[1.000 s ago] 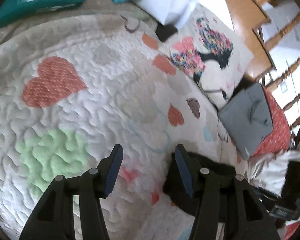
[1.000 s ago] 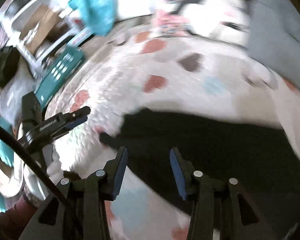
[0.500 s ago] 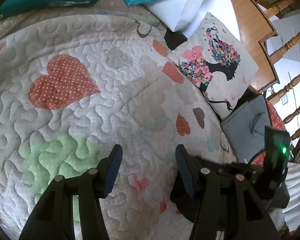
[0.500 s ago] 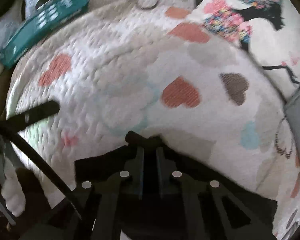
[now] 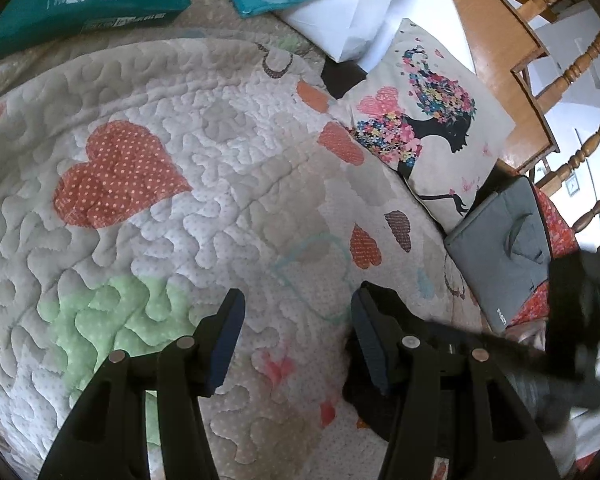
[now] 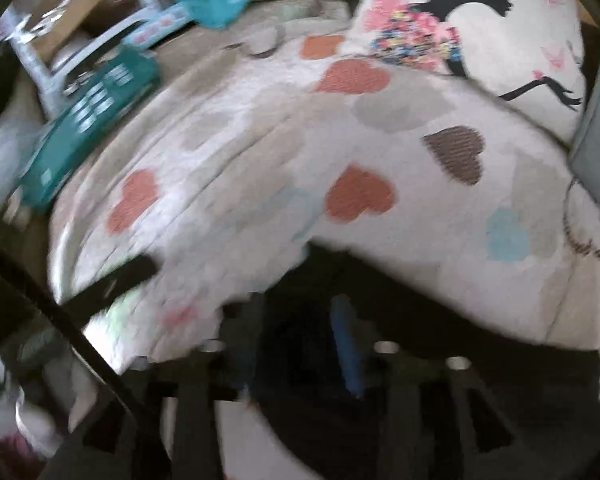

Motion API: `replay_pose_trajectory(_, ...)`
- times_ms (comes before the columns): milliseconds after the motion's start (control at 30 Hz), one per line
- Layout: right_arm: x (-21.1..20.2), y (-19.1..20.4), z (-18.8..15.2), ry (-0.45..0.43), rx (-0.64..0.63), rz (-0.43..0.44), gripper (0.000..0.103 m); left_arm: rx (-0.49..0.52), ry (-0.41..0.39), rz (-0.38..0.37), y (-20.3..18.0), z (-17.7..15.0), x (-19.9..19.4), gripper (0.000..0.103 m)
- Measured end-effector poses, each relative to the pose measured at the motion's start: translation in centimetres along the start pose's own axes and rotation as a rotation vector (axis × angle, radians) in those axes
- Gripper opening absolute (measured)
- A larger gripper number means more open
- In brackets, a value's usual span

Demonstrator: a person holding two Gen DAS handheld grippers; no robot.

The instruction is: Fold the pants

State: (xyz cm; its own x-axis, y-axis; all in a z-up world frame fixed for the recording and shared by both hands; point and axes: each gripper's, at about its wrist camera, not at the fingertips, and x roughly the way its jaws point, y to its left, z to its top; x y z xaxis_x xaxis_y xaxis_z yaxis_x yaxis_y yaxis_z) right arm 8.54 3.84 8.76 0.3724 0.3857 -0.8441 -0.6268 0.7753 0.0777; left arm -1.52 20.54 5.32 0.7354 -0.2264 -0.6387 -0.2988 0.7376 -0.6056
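Here are the black pants [image 6: 440, 380], lying on the heart-print quilt [image 5: 220, 208] at its near edge, on the side away from the flower-girl pillow [image 5: 428, 148]. Through the right wrist camera they spread as a dark mass under and to the right of the right gripper [image 6: 300, 344], running roughly along the quilt's near edge, with a peaked bit of cloth poking up towards the pillow. The picture is badly smeared, so the exact lie of the legs is anybody's guess.

The right gripper is the nearer one, sitting right over the fabric. Its blue pads show a moderate gap with dark cloth between and behind them, but whether anything is pinched I cannot tell through the blur.

Over to the left gripper [image 5: 296, 336]: jaws spread wide, nothing between them but bare quilt, with the green patch [image 5: 112, 312] just off its left finger. The pants sit to its right. A dark fold shows just behind the right finger [image 5: 366, 332], apparently touching or very close.

My read: the coming move hangs on that sideways offset. The left gripper has to shift right, towards the pants, for a matching hold before any fold goes over. The risk is grabbing quilt along with the cloth.
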Motion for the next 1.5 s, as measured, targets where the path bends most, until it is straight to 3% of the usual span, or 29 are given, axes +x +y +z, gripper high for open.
replay_pose_trajectory(100,1.0,1.4,-2.3,0.012,-0.092,-0.081,0.061,0.002,-0.008,0.009,0.0,0.0,-0.2,0.054)
replay_pose_trajectory(133,1.6,1.4,-2.9,0.025,-0.103,-0.104,0.054,0.009,-0.01,0.015,-0.1,-0.1,-0.3,0.054)
replay_pose_trajectory(167,2.2,1.3,-3.4,0.044,-0.107,-0.124,0.019,0.017,-0.011,0.022,-0.3,-0.1,-0.3,0.054)
replay_pose_trajectory(200,2.8,1.2,-3.9,0.067,-0.105,-0.125,0.01,0.024,-0.01,0.029,-0.3,-0.2,-0.2,0.054)
replay_pose_trajectory(367,1.3,1.3,-6.0,0.031,-0.034,-0.091,0.01,0.059,-0.017,0.063,-1.1,-0.5,-0.2,0.054)
replay_pose_trajectory(433,1.0,1.4,-7.1,0.022,-0.035,-0.088,0.022,0.075,-0.007,0.07,-1.3,-0.5,0.1,0.055)
replay_pose_trajectory(467,0.9,1.3,-7.6,0.029,-0.029,-0.082,0.04,0.082,-0.002,0.074,-1.4,-0.6,0.1,0.055)
replay_pose_trajectory(500,0.3,0.9,-8.4,0.026,-0.004,-0.073,0.045,0.09,0.001,0.079,-1.5,-0.6,0.2,0.055)
replay_pose_trajectory(567,-1.5,0.0,-9.9,-0.001,0.048,-0.058,0.045,0.113,-0.002,0.093,-1.8,-0.8,0.1,0.055)
replay_pose_trajectory(700,-8.4,-7.0,-16.2,-0.098,0.265,-0.111,0.045,0.144,-0.005,0.114,-2.2,-1.0,0.0,0.057)
replay_pose_trajectory(833,-15.4,-17.3,-23.8,-0.15,0.529,-0.349,0.047,0.148,-0.001,0.131,-2.4,-1.0,0.3,0.058)
replay_pose_trajectory(967,-21.0,-26.9,-30.9,-0.205,0.805,-0.459,0.052,0.15,0.003,0.152,-2.5,-1.1,0.5,0.058)
replay_pose_trajectory(1067,-21.7,-30.5,-32.5,-0.244,0.895,-0.415,0.054,0.152,0.006,0.172,-2.8,-1.2,0.8,0.058)
replay_pose_trajectory(1100,-21.6,-31.6,-32.7,-0.274,0.923,-0.364,0.054,0.156,0.006,0.181,-2.8,-1.2,0.7,0.058)
replay_pose_trajectory(1200,-19.7,-33.2,-31.2,-0.286,0.943,-0.271,0.059,0.186,0.004,0.218,-3.3,-1.6,0.8,0.058)
replay_pose_trajectory(1233,-19.2,-33.7,-30.8,-0.265,0.944,-0.27,0.059,0.2,0.006,0.229,-3.5,-1.7,0.8,0.058)
replay_pose_trajectory(1267,-18.6,-34.1,-30.5,-0.249,0.944,-0.268,0.053,0.211,0.01,0.238,-3.6,-1.8,0.9,0.058)
replay_pose_trajectory(1300,-18.4,-34.3,-30.2,-0.249,0.936,-0.258,0.034,0.226,0.014,0.25,-3.8,-1.9,1.0,0.058)
replay_pose_trajectory(1333,-18.6,-34.0,-29.8,-0.258,0.921,-0.248,0.033,0.239,0.017,0.259,-4.0,-2.1,1.1,0.058)
replay_pose_trajectory(1400,-19.2,-33.0,-28.6,-0.272,0.869,-0.273,0.015,0.261,0.018,0.271,-4.2,-2.2,1.3,0.058)
replay_pose_trajectory(1500,-20.4,-32.6,-27.3,-0.288,0.818,-0.325,0.015,0.283,0.026,0.286,-4.6,-2.4,1.8,0.058)
